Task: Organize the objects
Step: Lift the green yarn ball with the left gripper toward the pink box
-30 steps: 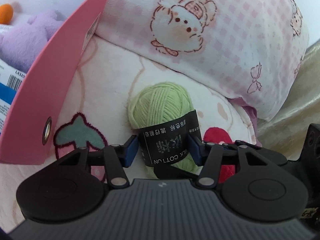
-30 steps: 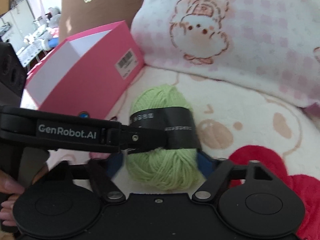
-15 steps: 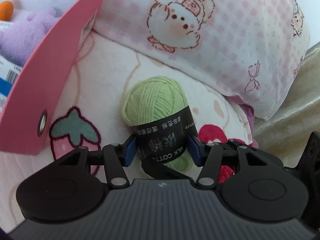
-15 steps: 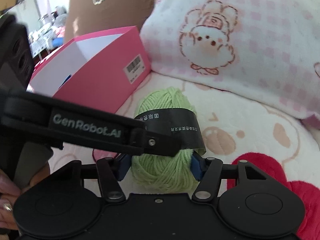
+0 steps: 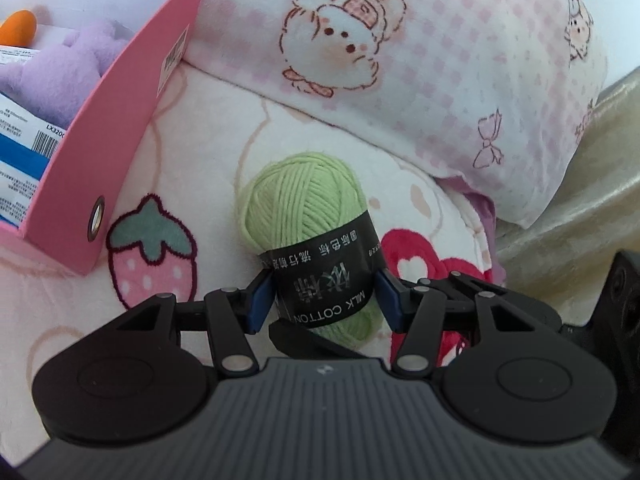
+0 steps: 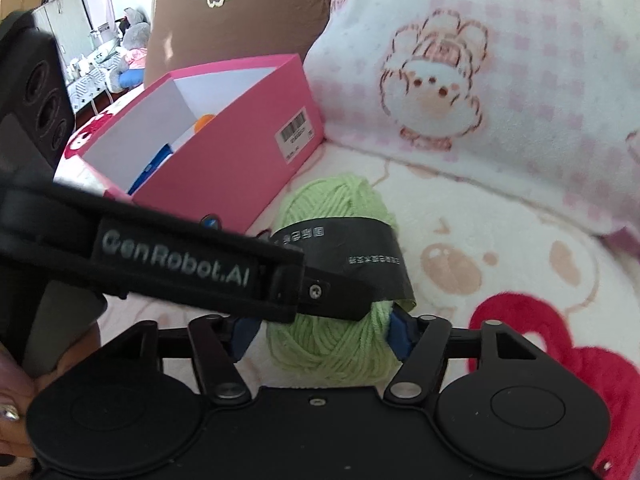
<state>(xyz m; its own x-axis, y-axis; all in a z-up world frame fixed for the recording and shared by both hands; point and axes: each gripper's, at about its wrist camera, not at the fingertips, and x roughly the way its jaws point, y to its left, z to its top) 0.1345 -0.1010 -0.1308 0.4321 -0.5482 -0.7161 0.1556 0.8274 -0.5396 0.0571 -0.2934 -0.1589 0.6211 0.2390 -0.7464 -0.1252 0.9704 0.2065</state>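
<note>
The yarn (image 5: 304, 216) is a light green ball with a black paper band around its middle, and it serves as the landmark here. It lies on a cream blanket (image 5: 208, 160) printed with strawberries and hearts. The left gripper (image 5: 324, 300) is clenched on the yarn, its blue pads pressed against the two sides of the black band. The right gripper (image 6: 320, 334) also grips the yarn (image 6: 340, 344), lower down on the bare green wool at the near end of the ball, with a pad against each side. In the right wrist view the left gripper's black arm, lettered "GenRobot.AI", crosses in front of the yarn from the left and reaches the band.

To the left of the yarn, and near it, stands an open pink box (image 5: 120, 128) with white inner walls (image 6: 224, 160). Inside it sit a purple plush toy (image 5: 60, 76), an orange item (image 5: 20, 24) and blue-and-white packets (image 5: 20, 152). Behind the yarn lies a pink-checked pillow (image 5: 440, 60) with a cartoon bunny on it. A brown cushion (image 6: 240, 12) stands behind the box.
</note>
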